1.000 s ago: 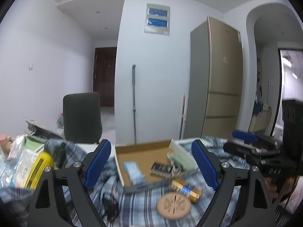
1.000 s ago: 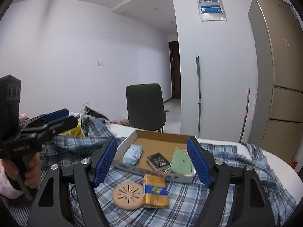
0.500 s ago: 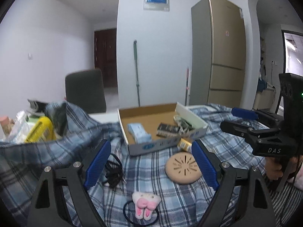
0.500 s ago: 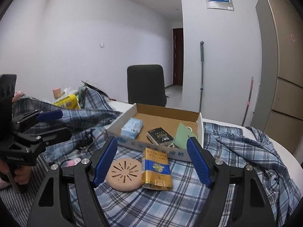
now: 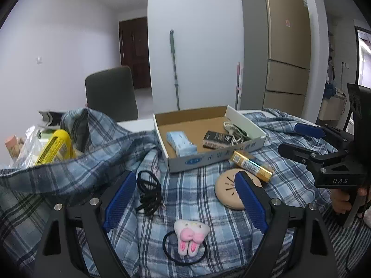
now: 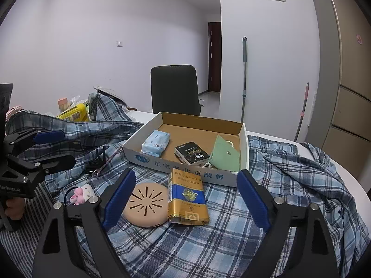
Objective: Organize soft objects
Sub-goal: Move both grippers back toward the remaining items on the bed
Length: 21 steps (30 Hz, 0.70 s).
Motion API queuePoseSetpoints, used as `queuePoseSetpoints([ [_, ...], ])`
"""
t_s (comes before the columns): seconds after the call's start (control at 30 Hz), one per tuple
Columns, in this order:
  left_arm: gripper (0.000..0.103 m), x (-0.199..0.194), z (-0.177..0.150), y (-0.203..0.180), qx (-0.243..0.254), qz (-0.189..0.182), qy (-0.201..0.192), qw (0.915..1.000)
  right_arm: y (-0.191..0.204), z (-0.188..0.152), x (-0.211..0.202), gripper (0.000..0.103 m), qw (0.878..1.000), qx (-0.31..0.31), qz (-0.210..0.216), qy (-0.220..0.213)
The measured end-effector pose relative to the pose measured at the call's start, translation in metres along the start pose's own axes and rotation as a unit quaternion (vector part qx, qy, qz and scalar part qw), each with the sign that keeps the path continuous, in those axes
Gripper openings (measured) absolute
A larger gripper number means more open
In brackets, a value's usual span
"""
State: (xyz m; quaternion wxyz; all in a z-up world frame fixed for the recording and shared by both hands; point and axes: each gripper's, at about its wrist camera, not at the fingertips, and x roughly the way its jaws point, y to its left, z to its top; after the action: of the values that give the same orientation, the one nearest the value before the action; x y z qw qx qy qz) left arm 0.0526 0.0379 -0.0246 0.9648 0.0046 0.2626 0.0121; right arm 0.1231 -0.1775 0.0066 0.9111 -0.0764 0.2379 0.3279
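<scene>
A blue plaid cloth (image 5: 208, 210) covers the table. On it lie a pink-and-white plush hair tie (image 5: 189, 232), black hair bands (image 5: 149, 188), a round tan pad (image 5: 228, 191) and a gold-and-blue packet (image 5: 251, 165). My left gripper (image 5: 184, 202) is open and empty, just above the plush hair tie. My right gripper (image 6: 185, 199) is open and empty, over the tan pad (image 6: 146, 205) and the gold packet (image 6: 187, 200). A cardboard box (image 6: 241, 148) behind holds a blue tissue pack (image 6: 155, 142), a black packet (image 6: 191, 155) and a green pouch (image 6: 223, 154).
A yellow package (image 5: 54, 150) and bags lie at the far left under a raised fold of cloth. A dark chair (image 6: 174, 90) stands behind the table. A fridge (image 5: 280, 53) and a mop (image 5: 175, 69) are by the far wall.
Both grippers have tilted down and moved lower toward the table. The plush hair tie and black bands have come into the left wrist view. Both stay open.
</scene>
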Motion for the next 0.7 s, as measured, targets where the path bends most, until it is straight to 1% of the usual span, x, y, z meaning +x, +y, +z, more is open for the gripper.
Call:
queuePoseSetpoints([
  [0.17, 0.089, 0.006, -0.003, 0.006, -0.014, -0.011, 0.036, 0.9992, 0.002, 0.0, 0.0, 0.092, 1.0, -0.004, -0.004, 0.001],
  [0.27, 0.089, 0.005, -0.011, 0.007, -0.014, -0.009, 0.029, 0.9994, 0.002, 0.0, 0.001, 0.092, 1.0, -0.005, -0.005, 0.003],
  [0.37, 0.09, 0.007, -0.01, 0.007, -0.014, -0.012, 0.035, 0.9992, 0.003, -0.001, 0.002, 0.093, 1.0, -0.006, -0.005, 0.005],
  [0.43, 0.095, 0.008, -0.011, 0.005, -0.011, -0.006, 0.04, 0.9991, 0.002, -0.001, 0.004, 0.093, 1.0, -0.004, -0.006, 0.011],
  [0.5, 0.095, 0.01, -0.013, 0.006, -0.012, 0.002, 0.054, 0.9985, 0.001, -0.001, 0.006, 0.093, 1.0, -0.003, -0.007, 0.015],
  [0.53, 0.095, 0.013, -0.014, 0.007, -0.014, 0.002, 0.068, 0.9976, 0.001, -0.001, 0.005, 0.093, 1.0, -0.003, -0.007, 0.014],
  [0.63, 0.095, 0.022, -0.018, 0.009, -0.015, -0.01, 0.106, 0.9942, 0.001, -0.001, 0.004, 0.094, 1.0, -0.003, -0.005, 0.011],
  [0.7, 0.095, 0.027, -0.021, 0.005, -0.001, -0.013, 0.128, 0.9917, 0.001, -0.001, 0.005, 0.098, 1.0, -0.002, -0.004, 0.014],
])
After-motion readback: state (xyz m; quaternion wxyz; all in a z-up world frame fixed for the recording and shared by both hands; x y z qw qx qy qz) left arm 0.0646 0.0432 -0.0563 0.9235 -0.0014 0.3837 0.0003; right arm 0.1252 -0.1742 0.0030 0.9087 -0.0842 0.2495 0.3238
